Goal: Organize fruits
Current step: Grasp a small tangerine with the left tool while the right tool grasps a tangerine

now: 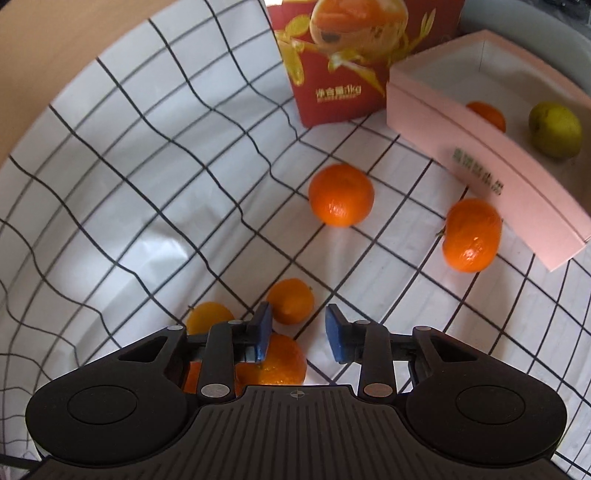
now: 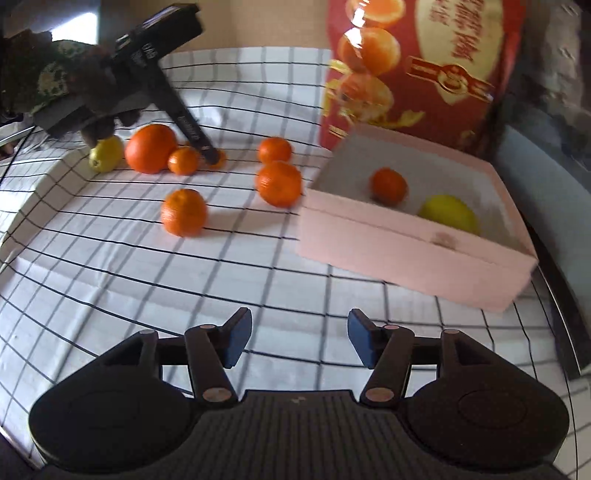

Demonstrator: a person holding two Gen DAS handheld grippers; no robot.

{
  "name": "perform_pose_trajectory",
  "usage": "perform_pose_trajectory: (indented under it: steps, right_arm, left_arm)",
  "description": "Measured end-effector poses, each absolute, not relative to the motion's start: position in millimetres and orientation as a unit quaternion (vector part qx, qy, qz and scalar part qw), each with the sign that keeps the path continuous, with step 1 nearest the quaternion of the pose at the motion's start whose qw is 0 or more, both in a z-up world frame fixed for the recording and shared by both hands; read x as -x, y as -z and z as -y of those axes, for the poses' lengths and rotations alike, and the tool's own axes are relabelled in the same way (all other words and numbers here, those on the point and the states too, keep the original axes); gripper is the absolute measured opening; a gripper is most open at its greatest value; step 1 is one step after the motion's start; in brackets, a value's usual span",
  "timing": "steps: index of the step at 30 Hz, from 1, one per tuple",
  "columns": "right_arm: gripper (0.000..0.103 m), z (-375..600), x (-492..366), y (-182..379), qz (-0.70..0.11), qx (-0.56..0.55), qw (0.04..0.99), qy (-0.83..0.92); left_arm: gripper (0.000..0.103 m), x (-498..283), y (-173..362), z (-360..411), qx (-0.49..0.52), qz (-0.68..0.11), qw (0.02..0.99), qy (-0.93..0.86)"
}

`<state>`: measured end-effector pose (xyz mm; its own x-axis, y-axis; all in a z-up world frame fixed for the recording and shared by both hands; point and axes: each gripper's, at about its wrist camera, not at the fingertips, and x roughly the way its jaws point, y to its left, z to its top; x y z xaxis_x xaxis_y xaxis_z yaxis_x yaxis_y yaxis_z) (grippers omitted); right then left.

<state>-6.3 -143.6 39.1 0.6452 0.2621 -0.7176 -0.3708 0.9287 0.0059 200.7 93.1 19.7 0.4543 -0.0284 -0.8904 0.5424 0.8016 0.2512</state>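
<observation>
Pick-up step: the left gripper (image 1: 298,334), jaws apart and empty, hung over oranges (image 1: 290,301) at lower centre, probably choosing one. Right gripper (image 2: 297,341) open, empty. Next: closing, then carrying to the box (image 2: 406,254).

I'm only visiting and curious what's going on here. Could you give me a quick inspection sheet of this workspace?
Surface: white checked cloth.
Job's things: pink box holding one orange and a yellow-green fruit; more oranges and a yellow fruit loose on the cloth.
Clutter: red carton behind the box.
Grippers: left claw open over oranges; right claw open, empty.
Cables: dark cable at the left edge.
Surroundings: beige wall.
</observation>
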Motion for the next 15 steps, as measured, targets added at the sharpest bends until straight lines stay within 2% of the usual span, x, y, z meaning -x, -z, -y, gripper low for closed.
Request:
perform_pose_trajectory:
  steps: [8,11,15]
  right_arm:
    - [0.058,153,8,-33,-0.399,0.071,0.899,-0.164]
    - [0.058,153,9,-30,-0.404,0.071,0.897,-0.164]
    - [0.058,155,10,-30,-0.404,0.070,0.898,-0.161]
  left_arm:
    - [0.035,-204,-16,-96,-0.264,-0.484,0.819,0.158]
    - [0.030,-200,-16,-91,-0.280,-0.470,0.824,0.148]
    - [0.030,-195,-24,-91,-0.251,-0.460,0.840,0.141]
